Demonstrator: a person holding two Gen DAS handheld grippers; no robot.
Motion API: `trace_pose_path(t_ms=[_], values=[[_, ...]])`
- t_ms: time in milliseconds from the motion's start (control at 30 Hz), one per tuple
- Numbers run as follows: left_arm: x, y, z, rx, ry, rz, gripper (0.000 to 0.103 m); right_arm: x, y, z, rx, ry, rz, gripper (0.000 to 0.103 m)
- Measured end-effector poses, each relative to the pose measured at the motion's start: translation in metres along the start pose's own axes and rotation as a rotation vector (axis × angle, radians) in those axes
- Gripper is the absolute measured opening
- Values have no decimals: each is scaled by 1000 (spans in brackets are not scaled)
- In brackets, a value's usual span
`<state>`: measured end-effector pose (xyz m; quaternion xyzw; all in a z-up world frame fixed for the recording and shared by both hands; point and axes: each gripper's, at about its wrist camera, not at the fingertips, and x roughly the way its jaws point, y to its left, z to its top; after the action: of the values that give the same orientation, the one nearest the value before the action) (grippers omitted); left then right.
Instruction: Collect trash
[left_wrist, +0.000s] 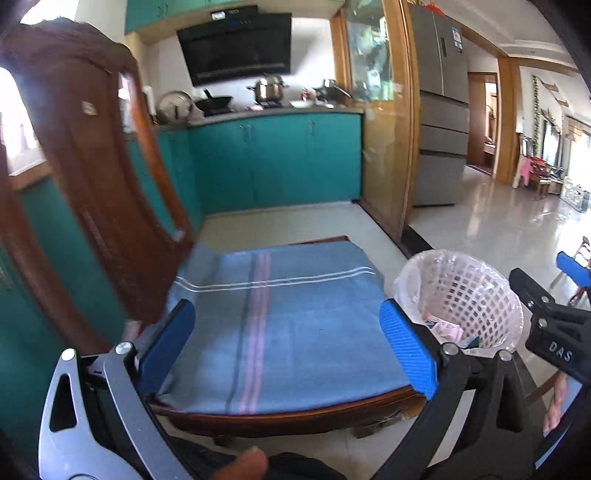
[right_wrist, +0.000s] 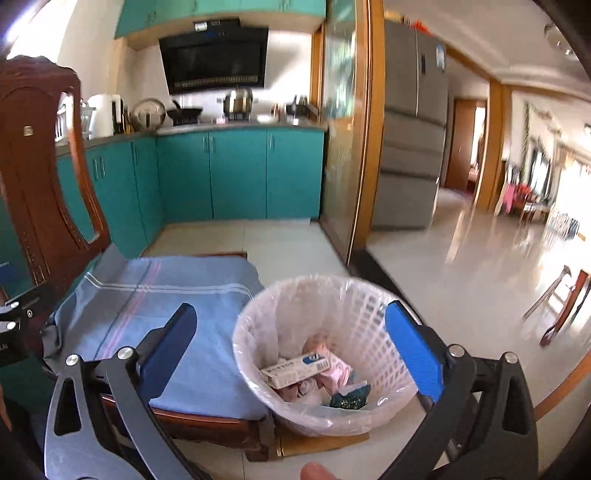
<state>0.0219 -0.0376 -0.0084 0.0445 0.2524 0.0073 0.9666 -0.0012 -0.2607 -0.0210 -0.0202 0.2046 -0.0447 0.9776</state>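
A white lattice waste basket (right_wrist: 369, 314) lined with a clear bag stands on the floor right of a wooden chair. Inside lie a white carton (right_wrist: 295, 369), pink wrappers (right_wrist: 338, 369) and a dark green packet (right_wrist: 351, 398). My right gripper (right_wrist: 291, 347) is open and empty above the basket's near side. My left gripper (left_wrist: 288, 343) is open and empty above the chair's blue cloth seat (left_wrist: 295, 325). The basket also shows in the left wrist view (left_wrist: 472, 295), with the right gripper's body (left_wrist: 554, 325) beside it.
The chair's tall wooden back (left_wrist: 92, 166) rises at the left. Teal kitchen cabinets (left_wrist: 277, 162) line the far wall, with pots on the counter. A glass sliding door (right_wrist: 343, 147) and a grey fridge (right_wrist: 410, 129) stand at the right. Pale tiled floor (right_wrist: 461, 277) extends rightward.
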Motion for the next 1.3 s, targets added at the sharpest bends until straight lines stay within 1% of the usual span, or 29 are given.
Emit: trace_pose_path(t_ms=[100,200,300,500,667,867,1000,1300], values=[[-21,6,-3,-8,-29,-2,100,-21,6,-2,3,-47,27,100],[-33,9,-3,-25,-52,-14,100,-36,12,0,-20,-94,23,100],[-44,10,-2,-25,-64,-25,100,-40,15,5,-39,-109,1,100],[-54,14,-2,-24,-92,-14,100,-55,11,13,13,-149,-8,100],[-54,20,-2,-40,-99,-15,100,-61,9,9,9,-157,-36,100],[-55,24,-3,-47,-100,-15,100,-58,5,8,45,-140,-21,100],[-54,26,-2,-53,-100,-15,100,-59,7,8,31,-144,-34,100],[-53,24,-3,-52,-94,-15,100,-56,8,7,23,-134,-32,100]])
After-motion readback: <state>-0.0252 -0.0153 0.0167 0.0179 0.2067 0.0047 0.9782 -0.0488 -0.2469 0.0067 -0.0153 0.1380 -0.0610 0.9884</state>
